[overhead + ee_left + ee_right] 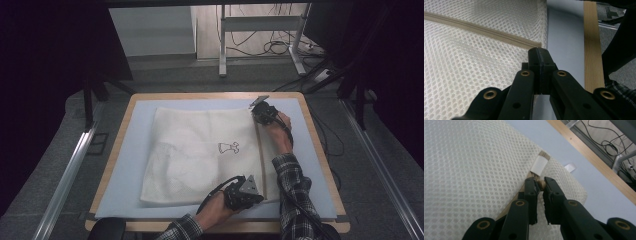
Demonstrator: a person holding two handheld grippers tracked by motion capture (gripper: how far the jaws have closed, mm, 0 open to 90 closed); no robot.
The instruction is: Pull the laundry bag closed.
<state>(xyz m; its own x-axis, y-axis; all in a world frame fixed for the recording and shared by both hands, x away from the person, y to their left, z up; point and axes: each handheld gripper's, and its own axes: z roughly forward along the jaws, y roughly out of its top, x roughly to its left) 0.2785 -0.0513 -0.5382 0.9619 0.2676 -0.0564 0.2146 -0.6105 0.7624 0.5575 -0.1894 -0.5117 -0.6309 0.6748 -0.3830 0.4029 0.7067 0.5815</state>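
A white mesh bag lies flat on the pale blue mat, with a tan zipper along its right edge. My left gripper is at the bag's near right corner. Its jaws are shut right at the zipper's end, seemingly pinching the mesh there. My right gripper is at the far right corner. Its jaws are shut on the small tan zipper pull, just below a white fabric tab.
The mat covers a wooden table whose edge runs close to the bag's right side. A small dress outline is printed on the bag. A white tag sticks out at the far corner. Desk legs and cables stand beyond the table.
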